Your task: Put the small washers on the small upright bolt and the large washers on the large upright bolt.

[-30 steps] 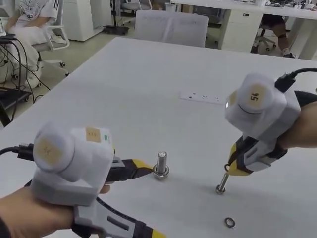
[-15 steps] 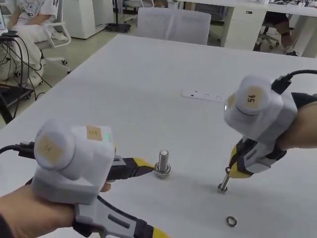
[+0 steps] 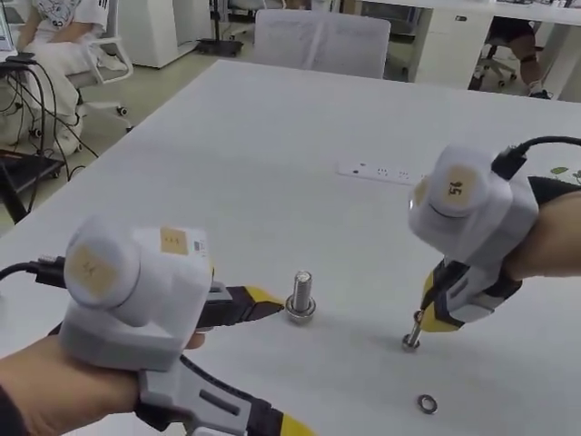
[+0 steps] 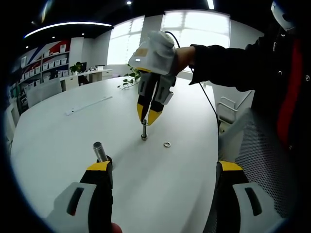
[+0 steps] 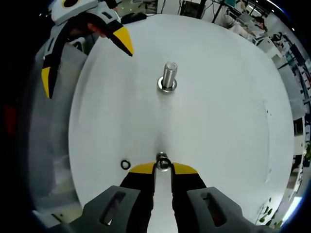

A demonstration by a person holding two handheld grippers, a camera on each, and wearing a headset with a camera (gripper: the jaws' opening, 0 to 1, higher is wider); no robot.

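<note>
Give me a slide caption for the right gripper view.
Right claw closed atop the small upright bolt, a loose small washer beside it, large bolt and open left claw beyond.

right claw [image 3: 428,316] slightly lower, nearer small bolt [image 3: 411,341]

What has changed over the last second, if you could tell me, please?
The right gripper has eased down along the small bolt, jaws closed on what looks like a small washer. The left gripper, open, stays beside the large bolt; the loose washer lies untouched.
</note>
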